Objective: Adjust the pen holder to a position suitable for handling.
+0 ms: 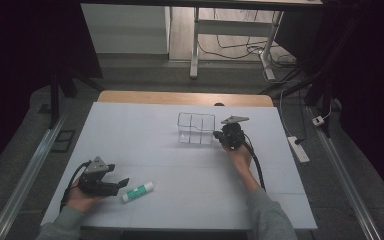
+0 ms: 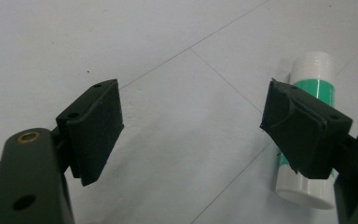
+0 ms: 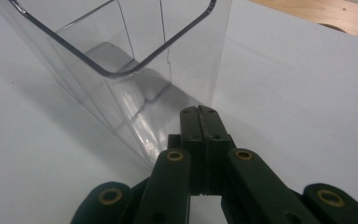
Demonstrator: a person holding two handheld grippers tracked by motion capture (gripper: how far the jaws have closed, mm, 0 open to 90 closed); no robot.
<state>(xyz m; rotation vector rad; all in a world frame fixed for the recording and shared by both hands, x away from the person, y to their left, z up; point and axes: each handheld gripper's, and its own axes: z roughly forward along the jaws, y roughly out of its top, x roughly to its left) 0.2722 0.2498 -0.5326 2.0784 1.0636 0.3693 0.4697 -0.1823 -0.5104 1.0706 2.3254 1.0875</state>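
Green and white, the glue stick [image 1: 138, 191] lies flat on the white table [image 1: 190, 200], low and left of the middle in the high view. Just beside it on the left sits the left gripper [image 2: 191, 126], its tongs wide apart with nothing between them. Further up, near the middle, the right gripper [image 3: 199, 116] has its tongs pressed together, right against the clear plastic box [image 3: 121, 56].
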